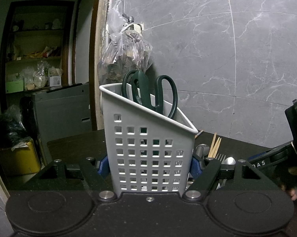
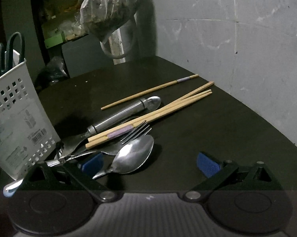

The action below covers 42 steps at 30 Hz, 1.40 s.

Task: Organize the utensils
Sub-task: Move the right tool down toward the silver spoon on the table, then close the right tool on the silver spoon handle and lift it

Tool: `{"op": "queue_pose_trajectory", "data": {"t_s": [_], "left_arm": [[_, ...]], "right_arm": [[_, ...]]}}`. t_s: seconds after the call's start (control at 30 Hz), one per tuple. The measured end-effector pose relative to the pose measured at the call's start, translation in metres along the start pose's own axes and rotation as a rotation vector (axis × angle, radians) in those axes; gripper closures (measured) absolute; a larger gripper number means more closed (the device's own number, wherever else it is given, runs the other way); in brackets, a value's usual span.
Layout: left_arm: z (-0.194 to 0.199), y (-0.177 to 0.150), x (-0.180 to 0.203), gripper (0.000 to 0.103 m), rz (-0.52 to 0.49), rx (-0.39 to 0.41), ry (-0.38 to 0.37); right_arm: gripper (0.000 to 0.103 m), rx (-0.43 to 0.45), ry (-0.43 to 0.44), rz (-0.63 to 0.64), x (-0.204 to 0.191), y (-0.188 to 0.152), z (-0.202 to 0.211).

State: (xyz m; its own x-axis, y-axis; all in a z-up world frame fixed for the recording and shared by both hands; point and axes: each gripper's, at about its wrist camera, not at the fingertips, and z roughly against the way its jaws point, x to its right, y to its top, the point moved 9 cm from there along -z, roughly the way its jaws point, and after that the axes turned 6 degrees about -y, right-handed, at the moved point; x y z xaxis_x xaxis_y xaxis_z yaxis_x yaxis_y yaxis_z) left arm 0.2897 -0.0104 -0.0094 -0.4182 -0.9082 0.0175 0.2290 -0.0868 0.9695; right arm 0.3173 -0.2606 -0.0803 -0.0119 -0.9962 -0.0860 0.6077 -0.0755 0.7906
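A white perforated utensil holder stands upright on the dark table, with dark green scissors standing in it, handles up. My left gripper is shut on the holder, one blue pad against each side. My right gripper is open and low over a pile of loose utensils just right of the holder. A large spoon lies between its pads, untouched. Beyond it lie a fork, bundled chopsticks, a metal tube-handled tool and a single chopstick.
A plastic bag hangs on the grey marble wall behind the table. Left of the table an open doorway shows shelves, a grey cabinet and a yellow bin. The table's right half holds nothing.
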Motion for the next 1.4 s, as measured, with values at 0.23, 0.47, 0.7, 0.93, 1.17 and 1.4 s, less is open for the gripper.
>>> {"op": "queue_pose_trajectory", "data": {"t_s": [0.23, 0.47, 0.7, 0.93, 1.17, 1.4], "left_arm": [[0.000, 0.000, 0.000, 0.027, 0.000, -0.001, 0.000], [0.000, 0.000, 0.000, 0.027, 0.000, 0.000, 0.000], [0.000, 0.000, 0.000, 0.027, 0.000, 0.000, -0.001], [0.000, 0.000, 0.000, 0.027, 0.001, 0.000, 0.000], [0.000, -0.001, 0.000, 0.027, 0.001, 0.000, 0.000], [0.000, -0.001, 0.000, 0.027, 0.000, 0.000, 0.000]], "right_arm": [[0.000, -0.002, -0.015, 0.032, -0.003, 0.000, 0.000], [0.013, 0.011, 0.010, 0.042, -0.004, 0.005, -0.003], [0.025, 0.020, 0.035, 0.040, -0.006, 0.008, -0.003], [0.048, 0.028, 0.034, 0.050, -0.008, 0.008, -0.003], [0.077, 0.027, 0.073, 0.025, -0.009, 0.008, -0.003], [0.080, 0.026, 0.078, -0.002, -0.006, 0.008, -0.004]]}}
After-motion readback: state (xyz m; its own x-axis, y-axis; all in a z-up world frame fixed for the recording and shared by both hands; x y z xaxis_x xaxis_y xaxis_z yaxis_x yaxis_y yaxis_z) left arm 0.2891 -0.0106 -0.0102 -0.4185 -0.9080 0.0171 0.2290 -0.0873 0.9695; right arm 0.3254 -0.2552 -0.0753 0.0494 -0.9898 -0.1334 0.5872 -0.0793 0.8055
